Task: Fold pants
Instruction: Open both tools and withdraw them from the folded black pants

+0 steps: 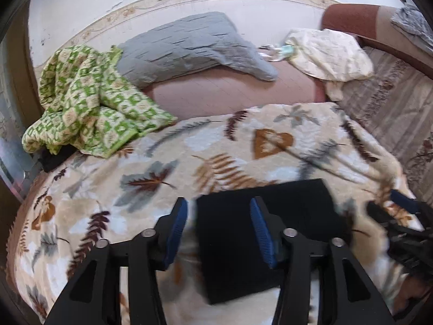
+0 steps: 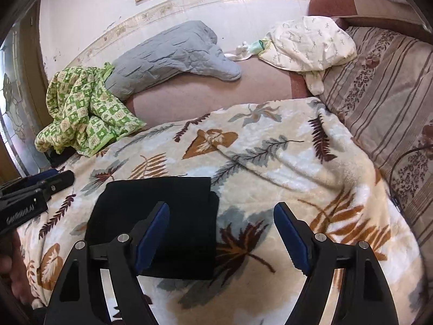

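Pants [image 2: 157, 222], black and folded into a neat flat rectangle, lie at the near edge of the leaf-print blanket [image 2: 284, 168] that covers the bed in front of us. We see our left gripper [image 1: 218, 208] hovering over them with its blue-padded fingers [image 1: 177, 227] spread apart and nothing between them; in that view the picture is blurred, so we cannot tell whether the tips touch the cloth. Our right gripper [image 2: 221, 214] also stands wide apart and empty, its left finger over the right part of the pants and its right finger over bare blanket. From the right wrist view the left gripper shows at the left edge, just beside the pants; from the left wrist view the right gripper shows at the right edge. Farther back on the left a green checked quilt [image 2: 81, 113] lies crumpled, its near corner resting on the blanket. Beyond it a grey pillow [image 2: 167, 54] leans against the wall, on the pink mattress [image 2: 211, 92]. To the far right a cream printed cloth [image 2: 308, 46] is heaped beside a striped floral cover [image 2: 384, 86] and a brown headboard [image 2: 333, 2].
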A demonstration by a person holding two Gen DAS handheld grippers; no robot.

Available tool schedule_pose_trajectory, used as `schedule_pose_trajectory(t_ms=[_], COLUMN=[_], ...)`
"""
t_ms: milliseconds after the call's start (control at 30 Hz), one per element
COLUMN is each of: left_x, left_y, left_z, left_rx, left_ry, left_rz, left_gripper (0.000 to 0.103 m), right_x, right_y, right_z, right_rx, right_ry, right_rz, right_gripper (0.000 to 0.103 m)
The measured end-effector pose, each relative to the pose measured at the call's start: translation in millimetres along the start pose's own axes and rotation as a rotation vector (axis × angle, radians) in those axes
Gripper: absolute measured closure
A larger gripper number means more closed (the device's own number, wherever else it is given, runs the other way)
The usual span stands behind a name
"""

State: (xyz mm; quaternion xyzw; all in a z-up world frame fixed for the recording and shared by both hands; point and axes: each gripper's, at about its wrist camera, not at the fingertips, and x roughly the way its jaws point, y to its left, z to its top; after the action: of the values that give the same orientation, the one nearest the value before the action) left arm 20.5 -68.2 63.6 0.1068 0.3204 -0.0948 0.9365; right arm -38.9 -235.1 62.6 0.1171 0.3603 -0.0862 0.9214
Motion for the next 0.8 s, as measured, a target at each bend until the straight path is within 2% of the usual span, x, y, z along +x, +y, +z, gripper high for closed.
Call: schedule_pose_trajectory(t_ms=[33,167,267,333,433,533,633,733,800], left_x=[9.5,57.0,74.3,78.5,76.8,66.7,51.5,35.4,21.3], left_y=[14.4,75.0,88.9,83.9,68.9,54.6,41.6,36.8,29.5], left_z=[0.2,-16.2,-33.2,-38.1,-36.5,-30.6,-31.6,-32.2,-34.1], left_rx=[-0.020,-0.173,-0.225,-0.207,-0.115,-0.026,-0.001,-0.026,-0.051], left_ry=[0.013,0.181,0.231,0.232,0.215,0.156,0.110,0.101,0.090], left_rz=[-0.010,-0.104,-0.181,-0.218,-0.191,-0.063,0.018,0.071,0.070], left_gripper=[0.037,0.038,0.040,0.040,0.040,0.040,0.040,0.039,0.038], right_x=[0.4,7.0,13.7,17.9,18.0,18.2,16.9,10.4,6.4], right_y=[-2.1,-16.7,-23.1,-21.5,-4.9,26.6,61.0,83.8,86.5], right_z=[-0.2,0.0,-1.3,-2.9,-3.5,-6.1,-13.6,-26.5,-34.8], right_rx=[0.010,0.079,0.135,0.150,0.094,-0.014,-0.148,-0.268,-0.289], right_ry=[0.007,0.047,0.070,0.084,0.072,0.069,0.079,0.085,0.102], right_rz=[0.005,0.033,0.054,0.059,0.084,0.147,0.207,0.152,0.122], right_gripper=[0.022,0.022,0.022,0.022,0.022,0.022,0.022,0.022,0.022])
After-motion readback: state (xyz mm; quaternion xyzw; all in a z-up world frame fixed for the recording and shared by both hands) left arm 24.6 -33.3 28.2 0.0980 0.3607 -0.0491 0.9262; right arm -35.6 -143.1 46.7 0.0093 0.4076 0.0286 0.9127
